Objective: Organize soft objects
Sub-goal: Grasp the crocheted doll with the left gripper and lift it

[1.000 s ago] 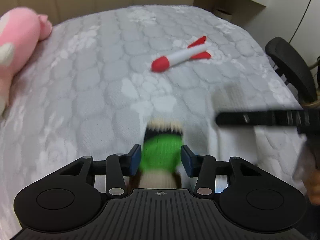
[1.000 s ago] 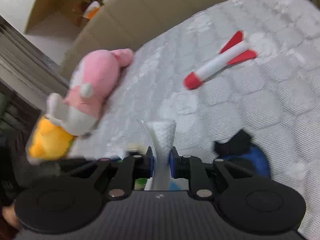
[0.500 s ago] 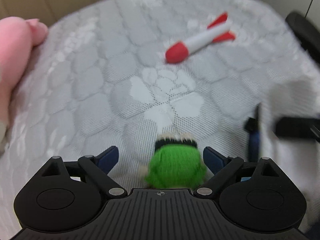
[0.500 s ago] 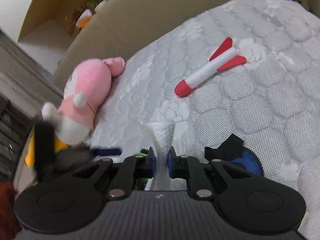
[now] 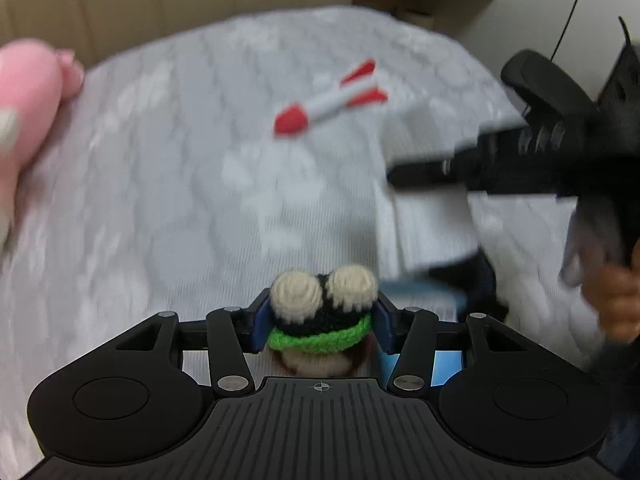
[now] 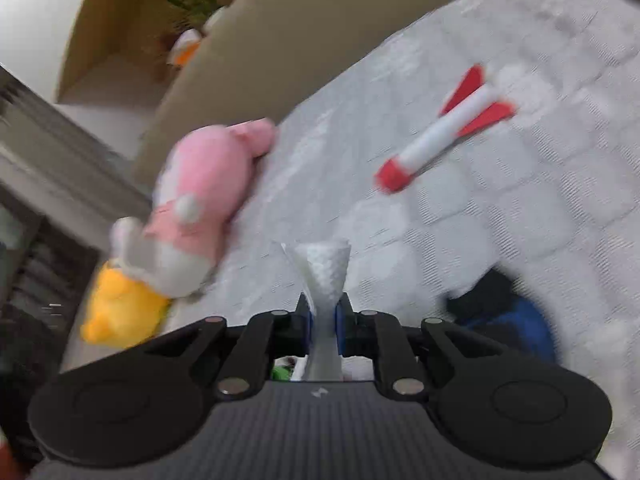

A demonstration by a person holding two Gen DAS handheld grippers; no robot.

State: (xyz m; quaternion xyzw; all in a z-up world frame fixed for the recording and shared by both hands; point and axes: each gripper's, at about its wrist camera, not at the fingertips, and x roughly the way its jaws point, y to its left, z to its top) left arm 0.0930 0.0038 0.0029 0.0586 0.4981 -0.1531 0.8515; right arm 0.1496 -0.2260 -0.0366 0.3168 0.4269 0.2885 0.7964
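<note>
My left gripper (image 5: 322,316) is shut on a knitted green frog toy (image 5: 324,300), its two cream eyes facing forward, just above the quilted bed (image 5: 160,200). In the right wrist view my right gripper (image 6: 323,320) is shut on a pinched strip of white mesh fabric (image 6: 320,268); from the left wrist view that fabric (image 5: 424,216) hangs blurred below it. A red and white foam rocket (image 5: 332,100) lies further up the bed. At the left edge lies a pink plush (image 6: 200,192) with a yellow plush (image 6: 116,312) below it.
A blue and black soft item (image 6: 508,312) lies on the bed beside the right gripper. Tan cardboard panels (image 5: 160,0) stand behind the bed. A black office chair (image 5: 540,84) is at the right bed edge. A hand (image 5: 620,300) holds the right gripper.
The left gripper was shut on the frog, opened half a second ago, and is shut on it again with the eyes now showing. The right gripper stayed shut on the mesh, shifting slightly.
</note>
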